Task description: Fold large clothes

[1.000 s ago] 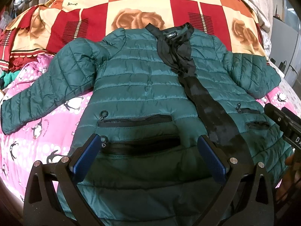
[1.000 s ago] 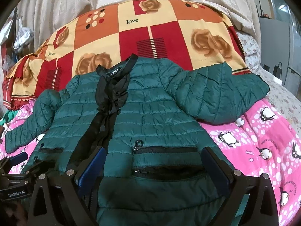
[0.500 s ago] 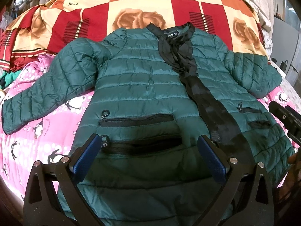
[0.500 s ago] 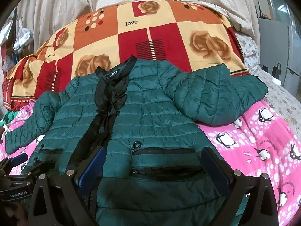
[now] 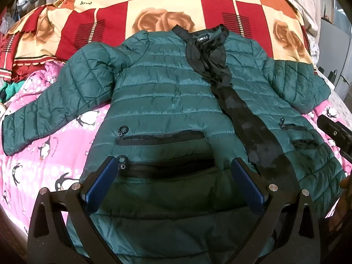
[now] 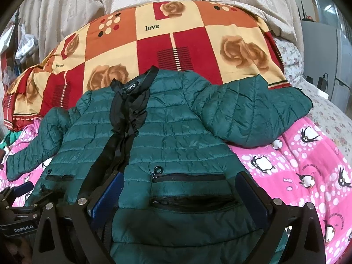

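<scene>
Left wrist view, green jacket (image 5: pixel 167 101) flat on bed, pockets (image 5: pixel 160 136) gaping, left claw (image 5: pixel 173 182) spread.

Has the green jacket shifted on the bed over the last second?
No. In the right wrist view the green jacket keeps its collar against the same striped red square of the patterned quilt; its sleeves lie as before.

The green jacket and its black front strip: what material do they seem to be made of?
The green jacket looks like a thin synthetic shell, perhaps nylon, over padding: slight sheen, stitched puffy rows. The black front strip looks like smoother, thinner fabric, ruffled near the collar; its fibre cannot be told.
</scene>
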Demonstrator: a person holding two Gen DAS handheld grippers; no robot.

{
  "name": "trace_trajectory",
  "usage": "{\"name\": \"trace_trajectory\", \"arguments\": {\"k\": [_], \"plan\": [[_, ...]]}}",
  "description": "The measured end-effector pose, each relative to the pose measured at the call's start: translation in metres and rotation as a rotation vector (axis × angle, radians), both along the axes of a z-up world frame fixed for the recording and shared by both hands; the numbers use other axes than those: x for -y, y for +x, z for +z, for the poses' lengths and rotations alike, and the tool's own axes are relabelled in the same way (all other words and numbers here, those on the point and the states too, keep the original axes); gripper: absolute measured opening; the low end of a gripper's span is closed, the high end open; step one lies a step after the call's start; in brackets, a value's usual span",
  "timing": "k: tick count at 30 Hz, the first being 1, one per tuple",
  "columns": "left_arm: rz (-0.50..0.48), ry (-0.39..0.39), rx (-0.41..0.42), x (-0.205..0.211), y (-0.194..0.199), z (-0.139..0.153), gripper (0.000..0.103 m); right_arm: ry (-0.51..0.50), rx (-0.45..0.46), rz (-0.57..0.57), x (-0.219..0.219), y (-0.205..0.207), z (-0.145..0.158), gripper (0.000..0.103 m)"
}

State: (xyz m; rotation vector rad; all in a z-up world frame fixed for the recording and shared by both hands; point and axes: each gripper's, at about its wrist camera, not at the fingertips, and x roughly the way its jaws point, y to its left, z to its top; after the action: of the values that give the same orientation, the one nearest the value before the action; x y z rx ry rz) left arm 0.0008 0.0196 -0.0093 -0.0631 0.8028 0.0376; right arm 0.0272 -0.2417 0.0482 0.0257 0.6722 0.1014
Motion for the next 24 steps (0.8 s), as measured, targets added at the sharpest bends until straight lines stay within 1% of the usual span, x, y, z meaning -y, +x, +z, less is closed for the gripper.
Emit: {"name": "trace_trajectory", "arguments": {"k": [10,15,24], "plan": [[-0.005,-0.031,-0.002,0.0005,-0.0014,-0.0020,0.102,-0.001,-0.004,0.001,0.0000,0.0007,-0.0002,0.101],[-0.026,-0.072,0.004,0.0014,-0.0023,0.0001,0.102,0.000,-0.004,0.000,0.0003,0.0007,-0.0001,0.101],[-0.071,-0.115,0.005,0.0057,-0.0040,0.0028,0.102,0.000,-0.005,0.000,0.0000,0.0011,-0.0003,0.101]]}}
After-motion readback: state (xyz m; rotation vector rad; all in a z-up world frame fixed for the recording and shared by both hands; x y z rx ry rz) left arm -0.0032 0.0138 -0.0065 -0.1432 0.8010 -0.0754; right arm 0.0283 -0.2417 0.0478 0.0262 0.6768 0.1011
